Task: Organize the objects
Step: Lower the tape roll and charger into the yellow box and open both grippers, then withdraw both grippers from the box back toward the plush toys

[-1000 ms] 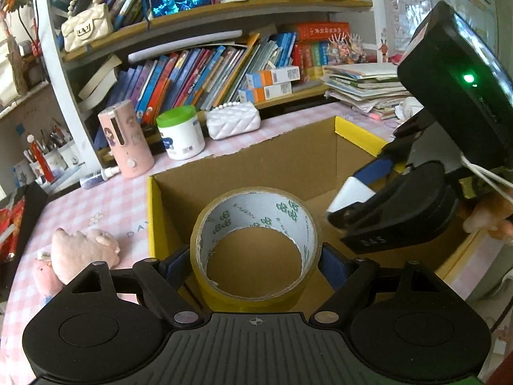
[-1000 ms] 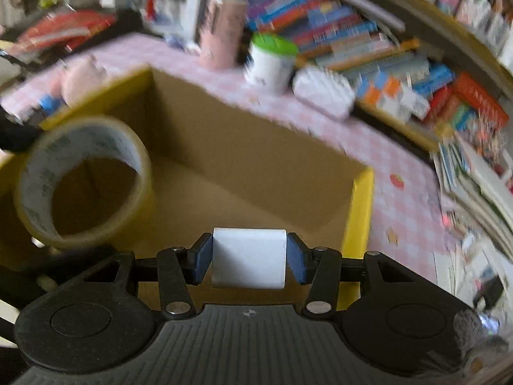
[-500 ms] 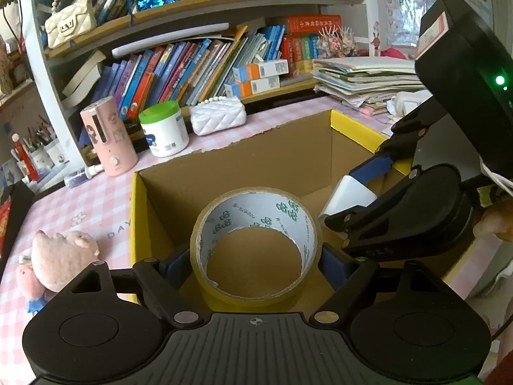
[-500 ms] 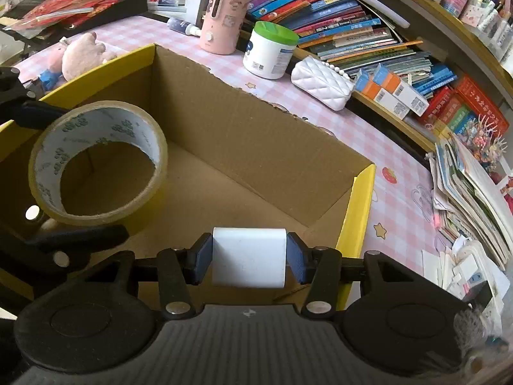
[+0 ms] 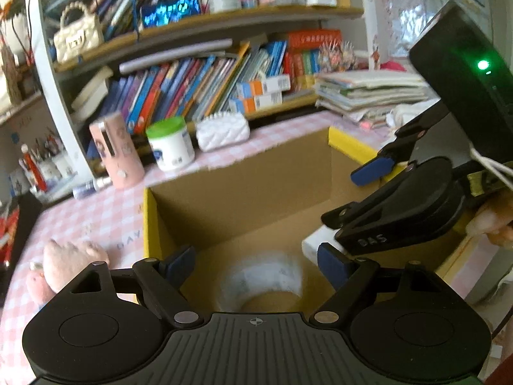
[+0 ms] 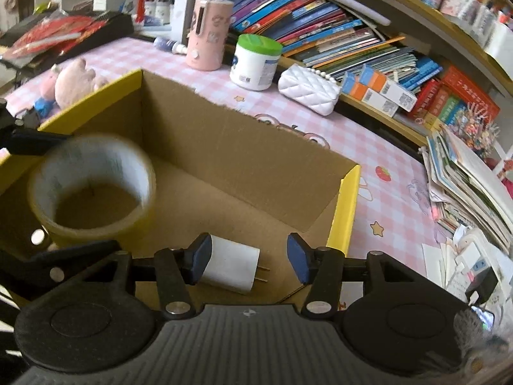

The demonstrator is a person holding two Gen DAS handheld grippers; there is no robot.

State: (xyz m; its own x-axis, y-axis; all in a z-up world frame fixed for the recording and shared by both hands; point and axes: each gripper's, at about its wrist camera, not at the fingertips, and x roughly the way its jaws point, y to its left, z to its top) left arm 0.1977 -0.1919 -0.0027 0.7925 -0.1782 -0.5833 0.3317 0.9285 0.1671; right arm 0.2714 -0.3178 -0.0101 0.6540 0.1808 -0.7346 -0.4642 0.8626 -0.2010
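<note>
An open cardboard box [image 5: 243, 189] with yellow rims stands on the pink checked table; it also shows in the right wrist view [image 6: 256, 160]. A roll of yellow tape [image 5: 266, 284] is blurred inside the box below my open left gripper [image 5: 256, 263]; it also shows in the right wrist view [image 6: 93, 189]. A white charger plug [image 6: 231, 264] lies on the box floor between the fingers of my open right gripper [image 6: 248, 256]. In the left wrist view the plug [image 5: 315, 242] shows under the right gripper [image 5: 359, 211].
Behind the box stand a pink cylinder [image 6: 210, 32], a green-lidded white jar [image 6: 256, 62] and a white quilted purse [image 6: 309, 89]. A pink plush toy [image 6: 77, 81] lies left of the box. Bookshelves [image 5: 198, 80] and stacked papers [image 6: 471, 173] border the table.
Both grippers opened. The tape roll left my left gripper and dropped into the box. The plug left my right gripper and lies on the box floor.
</note>
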